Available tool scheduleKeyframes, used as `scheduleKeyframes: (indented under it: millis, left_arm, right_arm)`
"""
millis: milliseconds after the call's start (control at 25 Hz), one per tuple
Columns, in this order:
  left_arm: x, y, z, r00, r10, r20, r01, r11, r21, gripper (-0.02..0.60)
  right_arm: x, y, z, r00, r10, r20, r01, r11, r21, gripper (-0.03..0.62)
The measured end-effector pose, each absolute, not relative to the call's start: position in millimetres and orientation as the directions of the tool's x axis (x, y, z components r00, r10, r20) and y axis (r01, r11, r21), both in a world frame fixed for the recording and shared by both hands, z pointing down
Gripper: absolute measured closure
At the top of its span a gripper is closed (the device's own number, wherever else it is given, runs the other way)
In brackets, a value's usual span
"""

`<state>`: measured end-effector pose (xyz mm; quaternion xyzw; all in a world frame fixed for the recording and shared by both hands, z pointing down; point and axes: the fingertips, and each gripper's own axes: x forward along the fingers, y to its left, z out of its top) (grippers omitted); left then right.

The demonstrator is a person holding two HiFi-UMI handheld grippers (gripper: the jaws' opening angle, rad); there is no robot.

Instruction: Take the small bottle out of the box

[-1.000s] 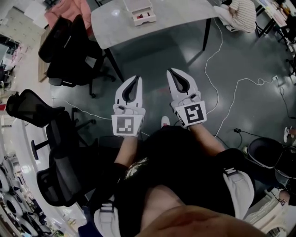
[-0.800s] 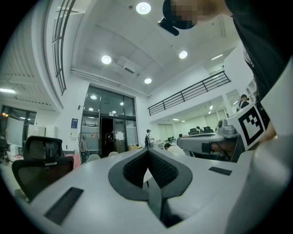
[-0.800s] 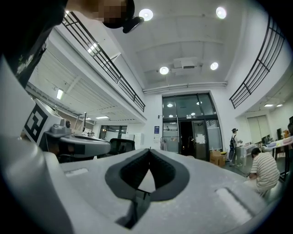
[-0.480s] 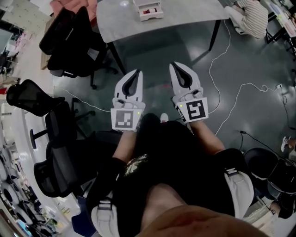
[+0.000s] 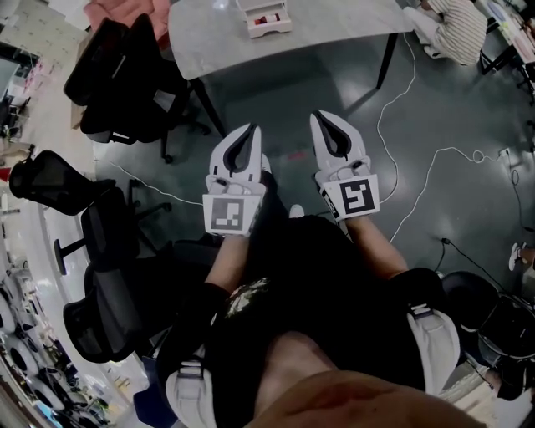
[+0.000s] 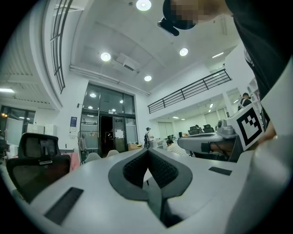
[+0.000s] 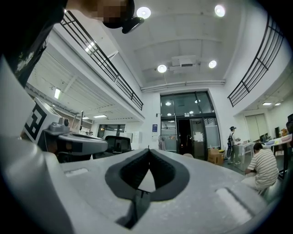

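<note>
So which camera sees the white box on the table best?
The head view. It looks down into the white box on the grey table, and something red shows inside. The two gripper views look out across the room, and the box shows in neither.

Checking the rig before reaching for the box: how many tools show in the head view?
2. The left tool is left of centre, the right tool beside it, both shut and empty, over the floor short of the table.
</note>
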<state>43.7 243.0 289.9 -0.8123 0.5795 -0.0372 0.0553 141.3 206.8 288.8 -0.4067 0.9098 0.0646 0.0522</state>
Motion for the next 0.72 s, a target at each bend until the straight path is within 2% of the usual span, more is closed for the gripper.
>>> scheduleKeyframes:
  millis: [720]
  left_arm:
    - [-15,145,300,0.323,-0.946,-0.027,-0.939,-0.317,-0.13,0.571]
  right_arm:
    - [91,109,300,-0.652,-0.748,-0.126,-0.758,0.645,0.096,0.599]
